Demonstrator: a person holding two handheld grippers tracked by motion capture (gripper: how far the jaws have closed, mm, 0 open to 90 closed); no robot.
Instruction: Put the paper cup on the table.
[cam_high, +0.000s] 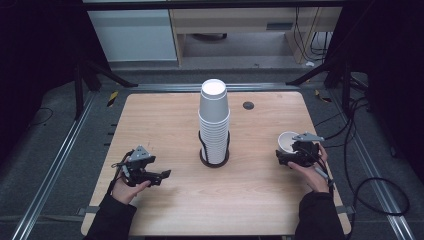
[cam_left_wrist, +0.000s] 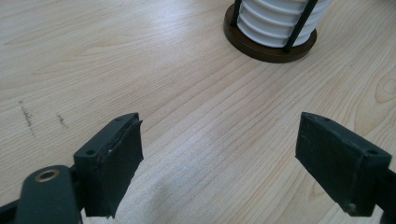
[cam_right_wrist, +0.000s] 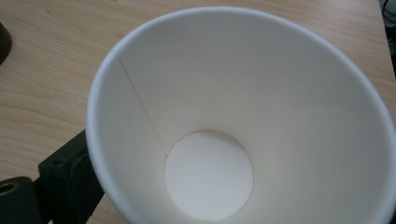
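Holding a single white paper cup (cam_high: 287, 141) in your right gripper (cam_high: 295, 152), you have it at the right side of the wooden table (cam_high: 175, 210), well apart from the stack. In the right gripper view the cup (cam_right_wrist: 243, 116) sits mouth-up toward the camera, its round bottom and the side seam plain to see, and one black jaw presses against its outer wall at the lower left; the other jaw is hidden behind the cup, so the grip reads as closed on the cup's wall. Your right hand (cam_high: 315, 175) comes in from the near right edge.

Your left gripper (cam_high: 145, 170) rests low over the near left part of the table, held by your left hand (cam_high: 127, 190). In the left gripper view its jaws stand wide apart with bare wood between them, holding nothing.

Between the two grippers, at the middle of the table, stands the tall stack of white cups (cam_high: 214, 120), upside down, seated in a dark round holder (cam_high: 214, 159) with thin black uprights. In the left gripper view that holder (cam_left_wrist: 261, 46) lies far off and to the right of the jaws. A small dark round grommet (cam_high: 248, 105) sits in the table's far right part.
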